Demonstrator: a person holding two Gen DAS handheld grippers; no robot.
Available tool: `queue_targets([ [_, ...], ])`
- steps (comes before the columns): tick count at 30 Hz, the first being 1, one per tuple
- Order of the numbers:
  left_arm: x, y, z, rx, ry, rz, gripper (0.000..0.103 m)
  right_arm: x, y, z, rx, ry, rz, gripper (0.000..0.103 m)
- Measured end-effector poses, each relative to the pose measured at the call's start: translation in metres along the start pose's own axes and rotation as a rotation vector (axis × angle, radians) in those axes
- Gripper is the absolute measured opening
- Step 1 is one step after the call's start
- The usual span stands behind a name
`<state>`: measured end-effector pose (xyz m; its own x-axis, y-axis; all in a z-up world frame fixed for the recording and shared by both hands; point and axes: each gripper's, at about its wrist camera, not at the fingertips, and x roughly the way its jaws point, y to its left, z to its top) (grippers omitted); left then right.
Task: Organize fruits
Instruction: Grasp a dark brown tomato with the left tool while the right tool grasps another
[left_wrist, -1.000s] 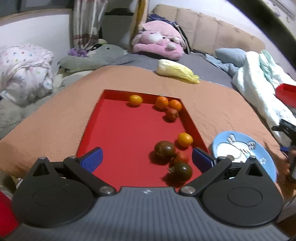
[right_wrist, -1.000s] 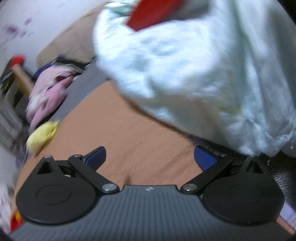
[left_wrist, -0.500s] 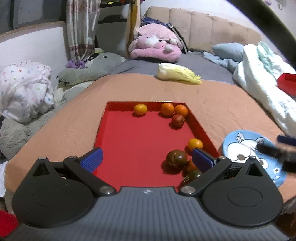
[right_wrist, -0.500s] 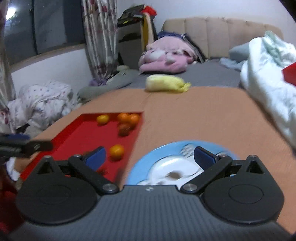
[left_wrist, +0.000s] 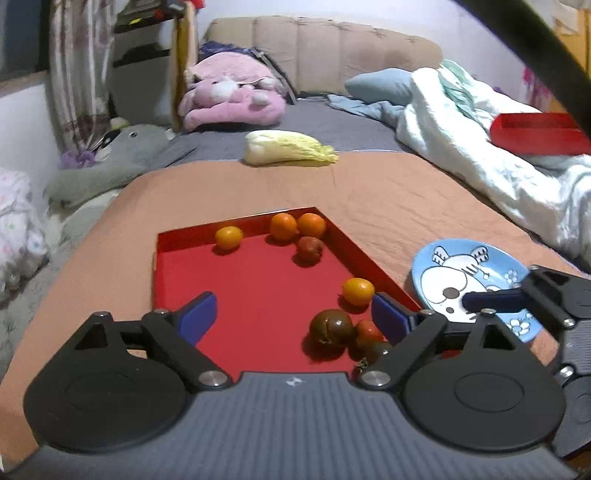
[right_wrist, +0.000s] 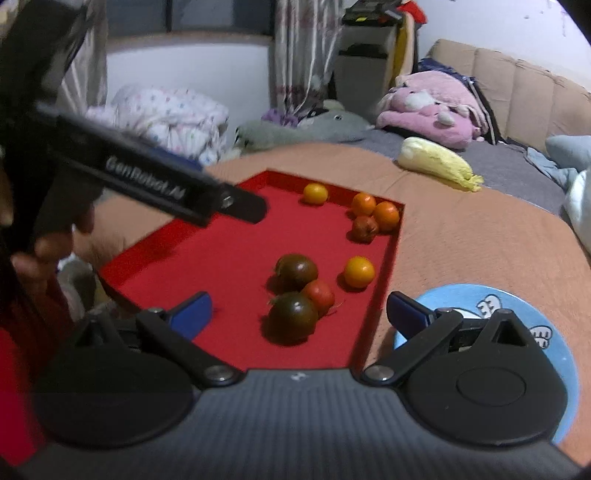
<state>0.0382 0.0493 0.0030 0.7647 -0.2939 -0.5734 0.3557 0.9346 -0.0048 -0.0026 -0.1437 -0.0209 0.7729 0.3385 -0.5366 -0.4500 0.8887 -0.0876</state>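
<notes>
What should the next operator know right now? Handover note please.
Left gripper: nothing between the pads, jaws closing, over the red tray.
Right gripper: nothing gripped, jaws closing, over the tray's near right edge by the blue plate.
Fruit, all in the tray: four oranges, three near the far right corner and one by the right wall; a reddish fruit next to the corner group; two dark tomatoes and a red one clustered near the front.
Done: nothing sorted, plate holds no fruit.
Left: everything; probably move one kind onto the plate.
</notes>
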Motion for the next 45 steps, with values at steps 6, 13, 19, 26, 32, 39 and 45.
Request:
queue_targets([
  [6,0.019,-0.005,-0.003,0.039,0.038,-0.03,0.082,0.019,0.005,-0.007,0.015,0.06,0.002,0.068],
  [13,0.037,-0.005,-0.005,0.022,0.103,-0.025,0.081,0.038,-0.004,-0.01,0.079,0.121,0.039,0.047],
  [19,0.047,-0.009,-0.005,0.037,0.126,-0.053,0.081,0.048,-0.002,-0.008,0.072,0.139,0.061,0.044],
  [26,0.064,-0.005,-0.007,-0.005,0.183,-0.112,0.067,0.047,-0.003,-0.011,0.079,0.149,0.078,0.04],
  [32,0.076,-0.006,-0.008,0.0,0.214,-0.103,0.06,0.049,-0.003,-0.012,0.073,0.142,0.052,0.04],
  [39,0.086,-0.008,-0.007,0.009,0.222,-0.119,0.054,0.051,-0.008,-0.01,0.082,0.115,0.028,0.041],
  [45,0.094,-0.011,-0.005,0.01,0.227,-0.154,0.045,0.054,-0.006,-0.011,0.067,0.111,0.007,0.041],
])
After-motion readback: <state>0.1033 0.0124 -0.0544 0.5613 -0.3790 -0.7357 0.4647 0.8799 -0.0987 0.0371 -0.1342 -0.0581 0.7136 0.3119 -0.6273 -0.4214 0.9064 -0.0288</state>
